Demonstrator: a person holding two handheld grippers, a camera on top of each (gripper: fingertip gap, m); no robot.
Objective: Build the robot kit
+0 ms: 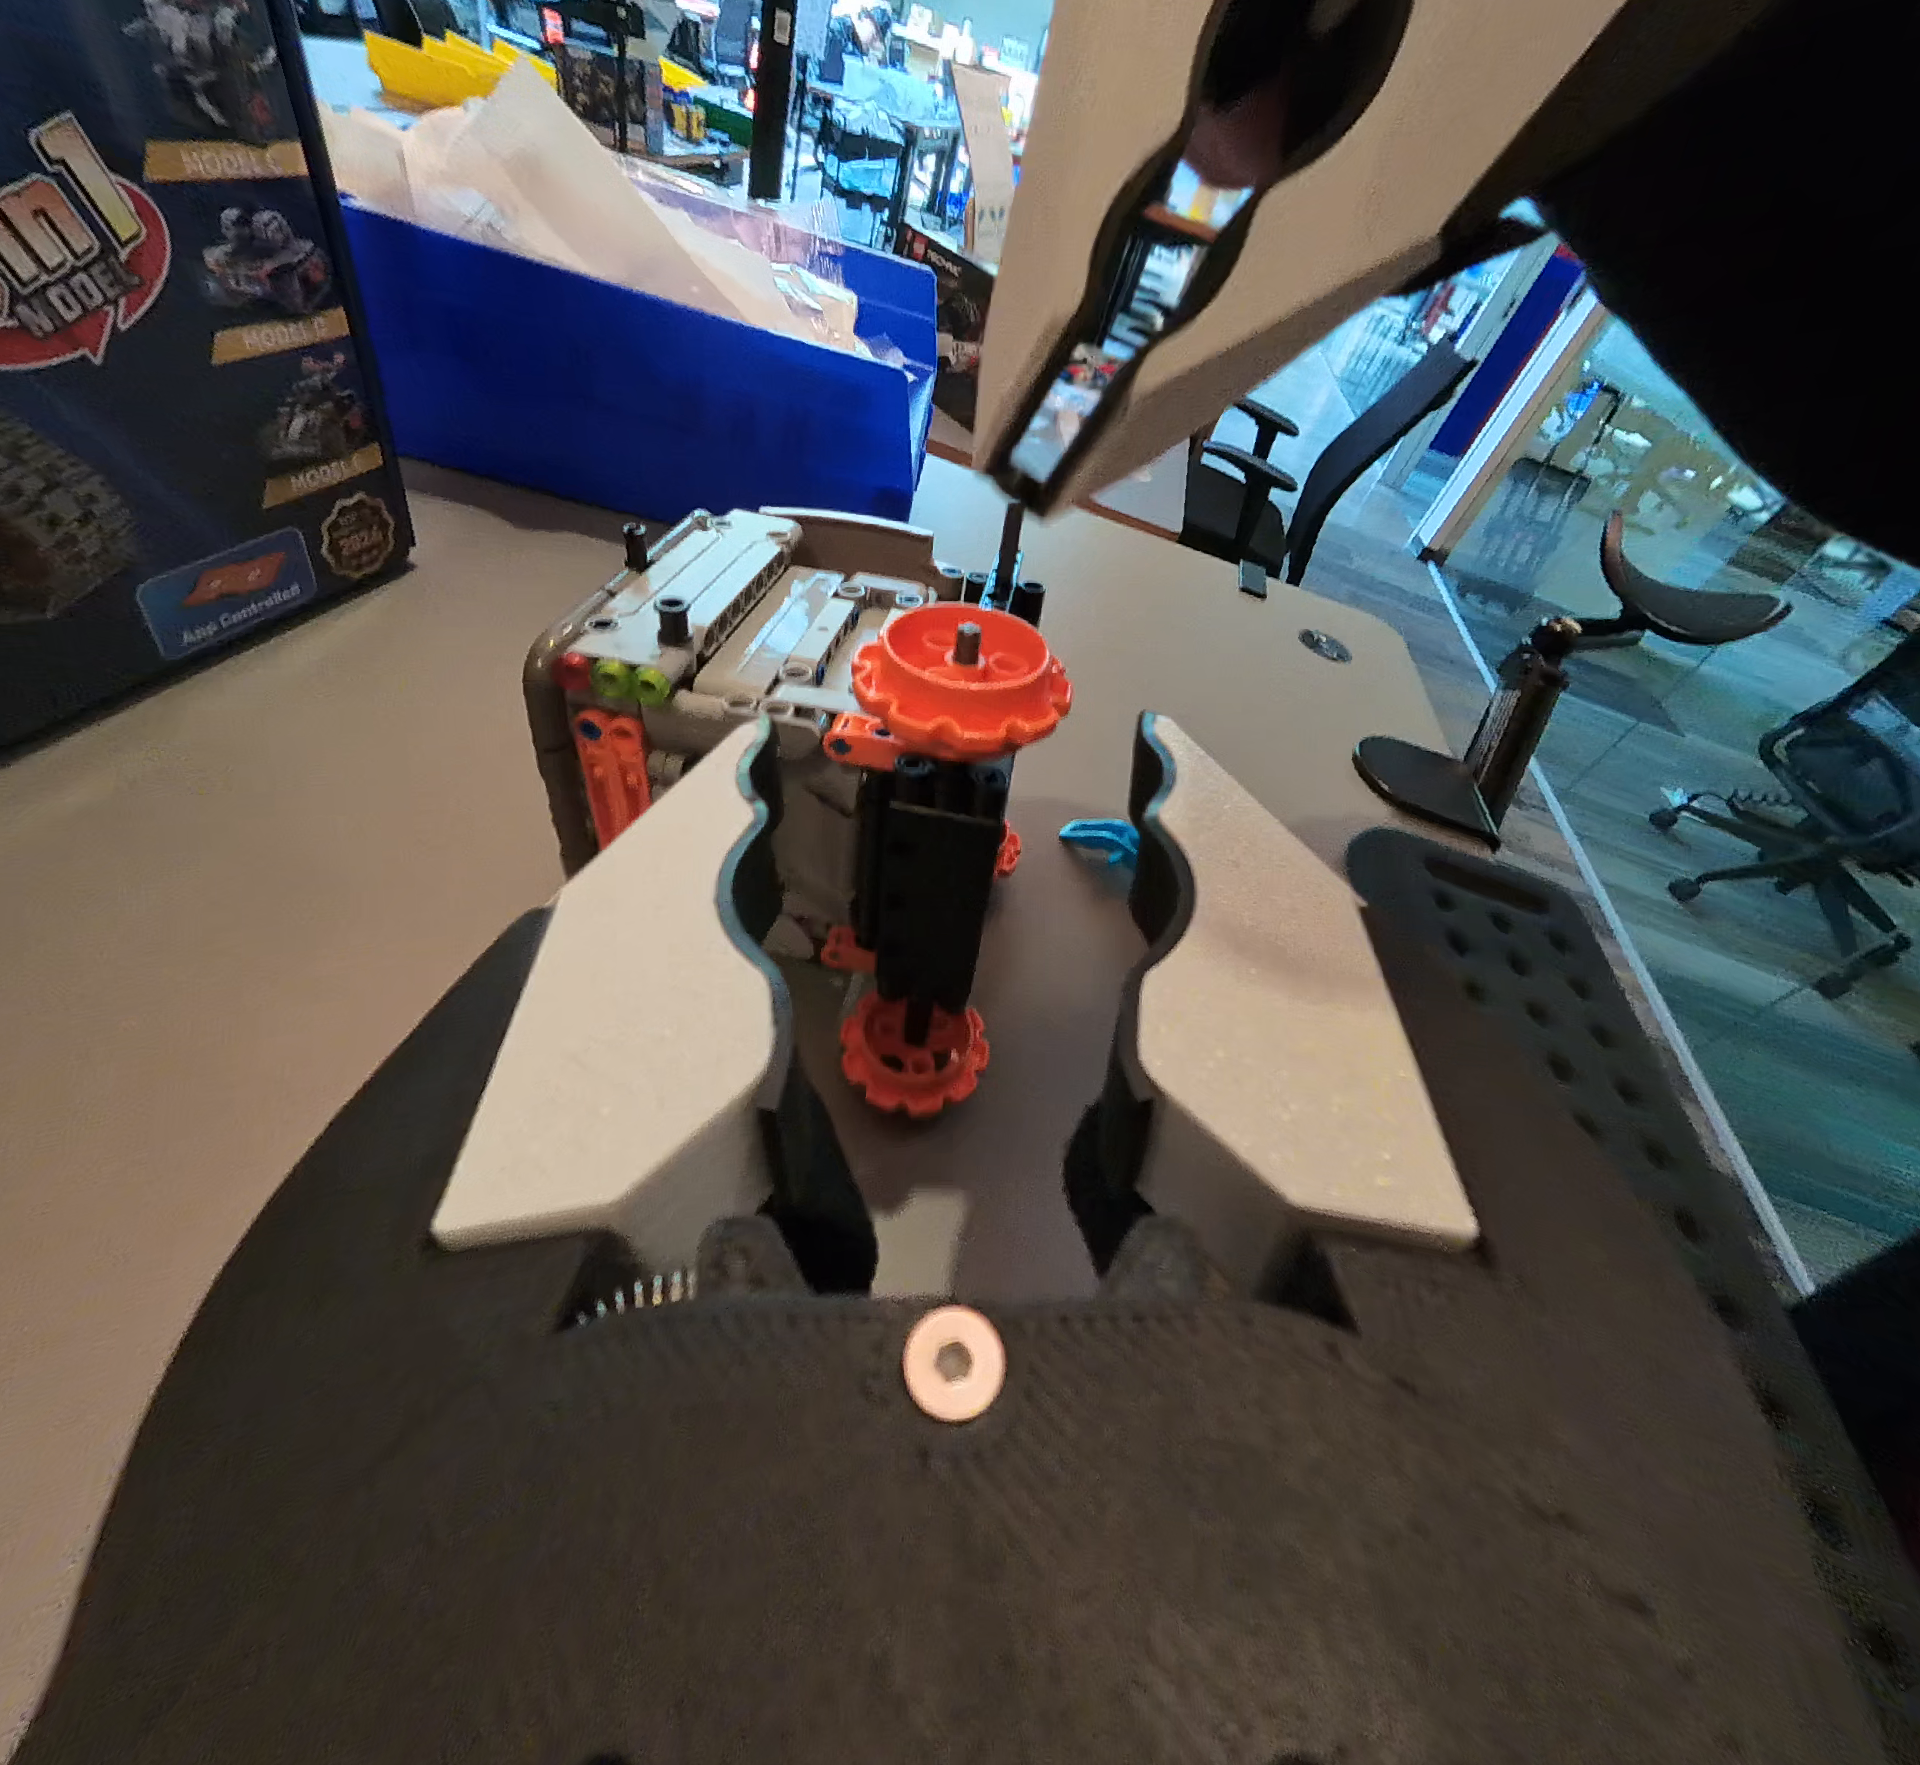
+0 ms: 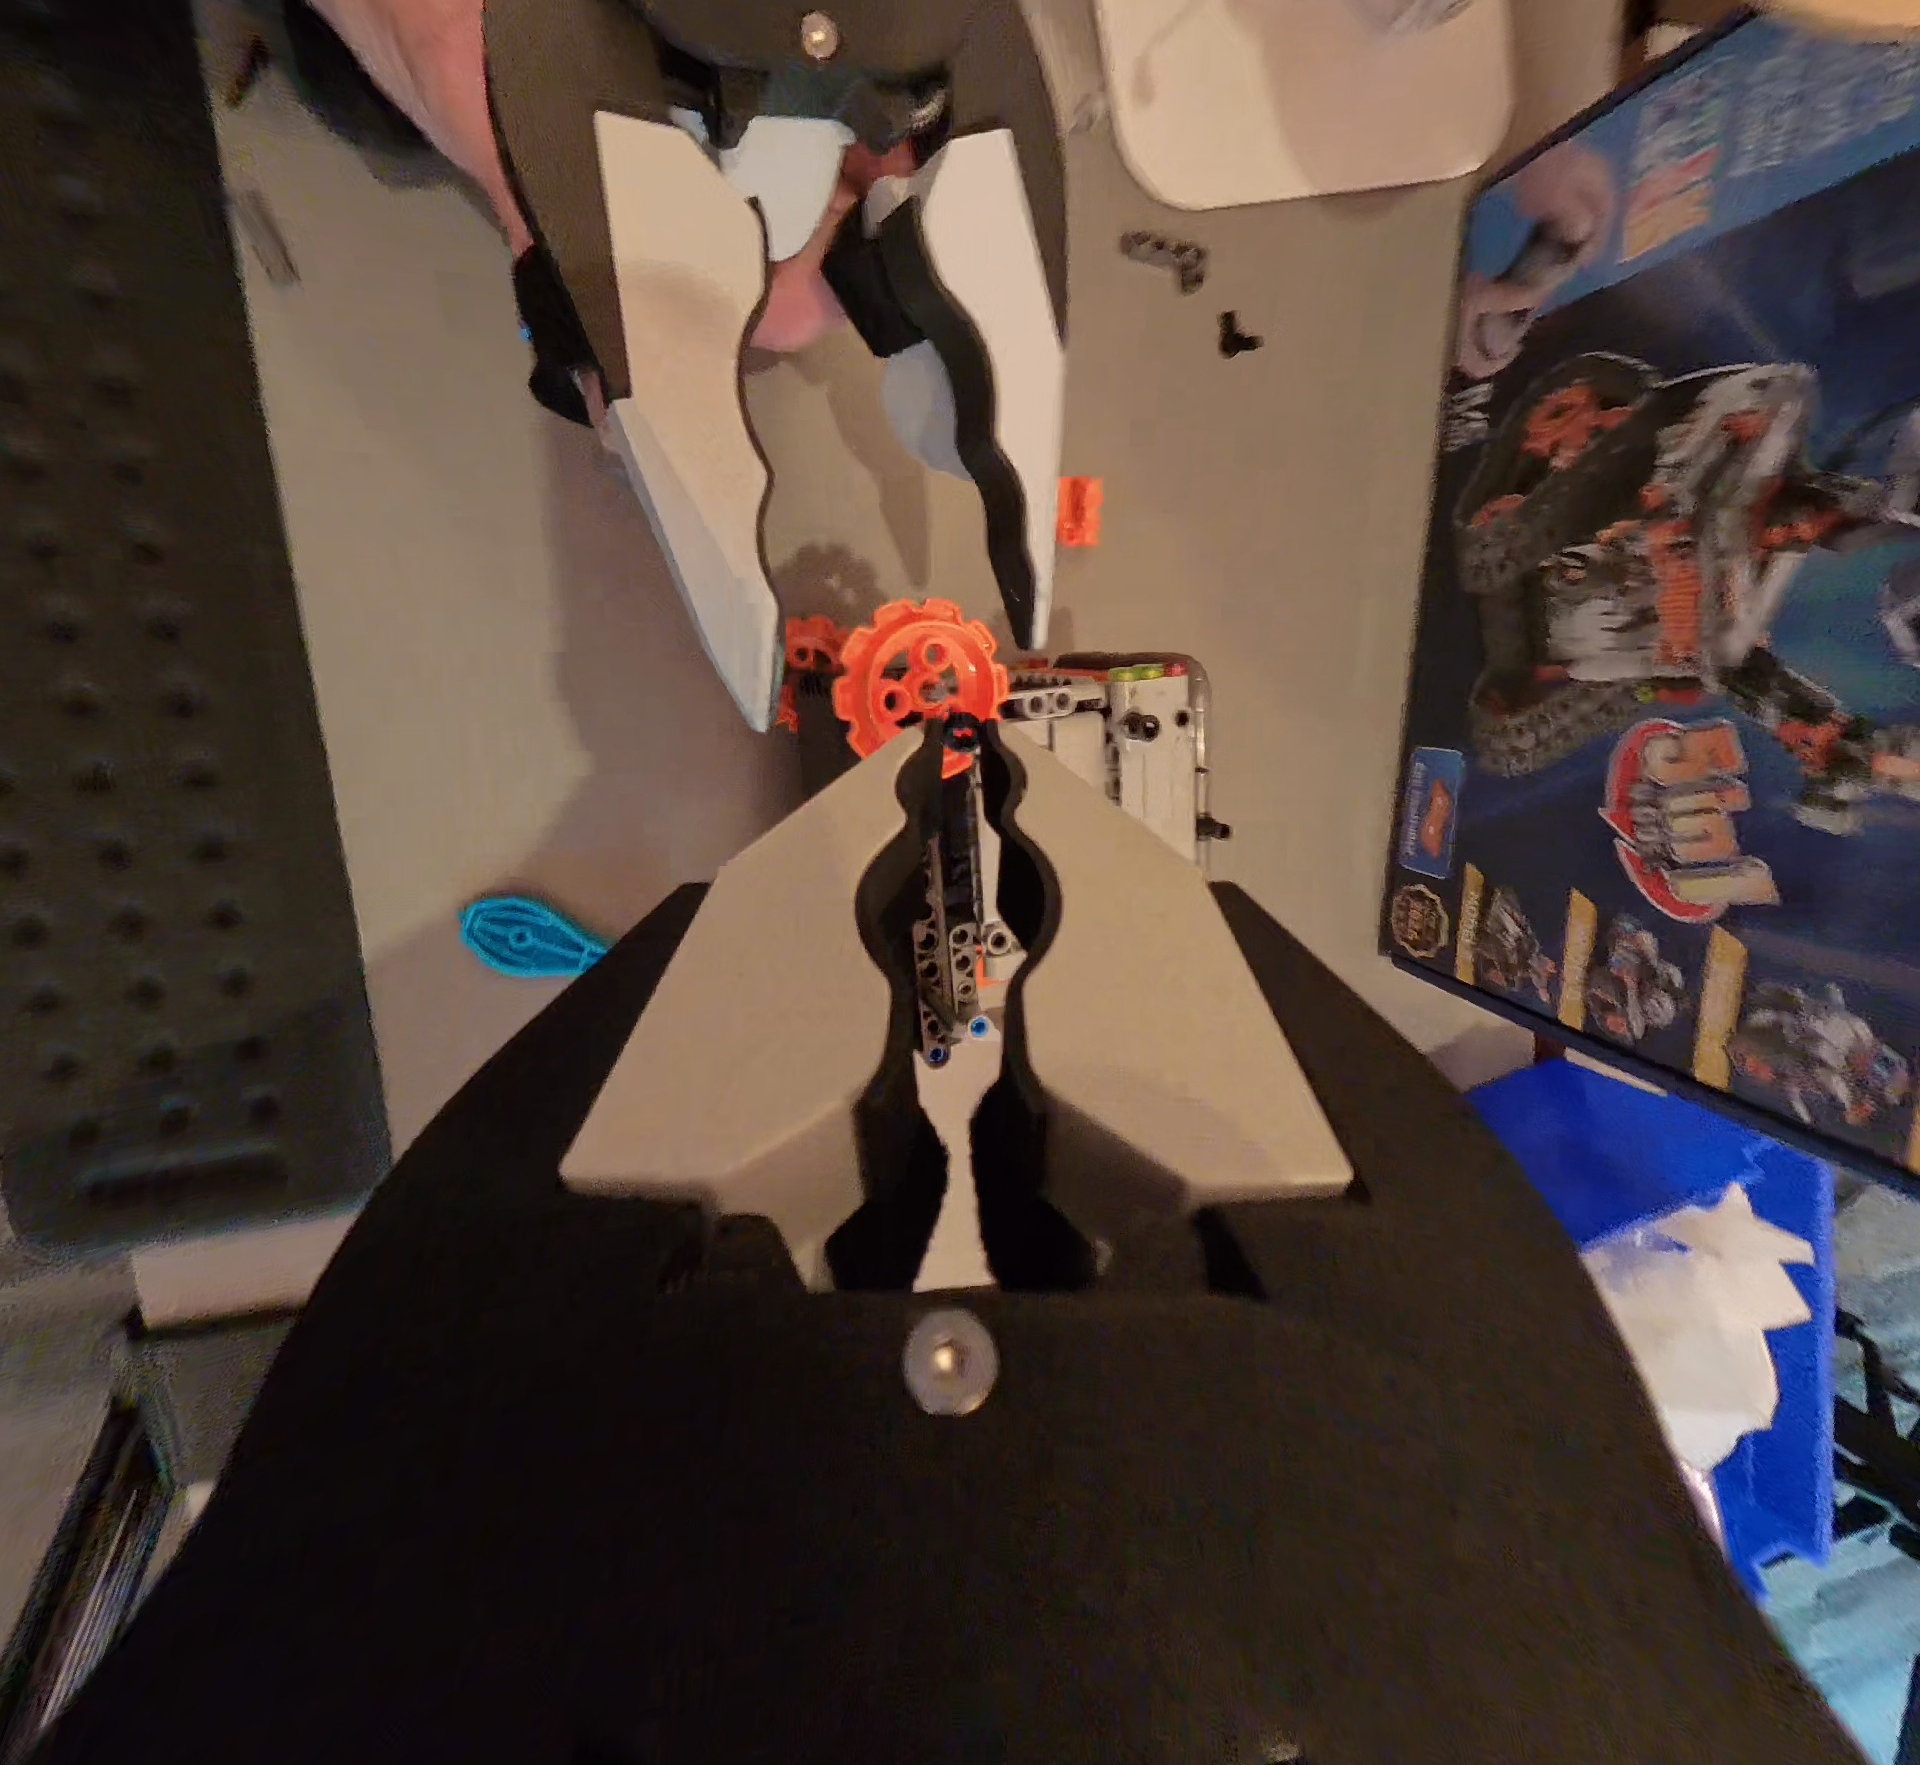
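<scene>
Left claw (image 1: pixel 951 811) agape around black-and-orange brick model (image 1: pixel 831 728) — right claw (image 1: pixel 1023 479) pinching black pin (image 1: pixel 1008 541).

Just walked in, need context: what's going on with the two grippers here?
A person holds both. The right gripper is shut on a thin black pin, poised above the grey block model beside its top orange gear. The left gripper is open, its fingers on either side of the model's black column. A blue piece lies on the table.
</scene>
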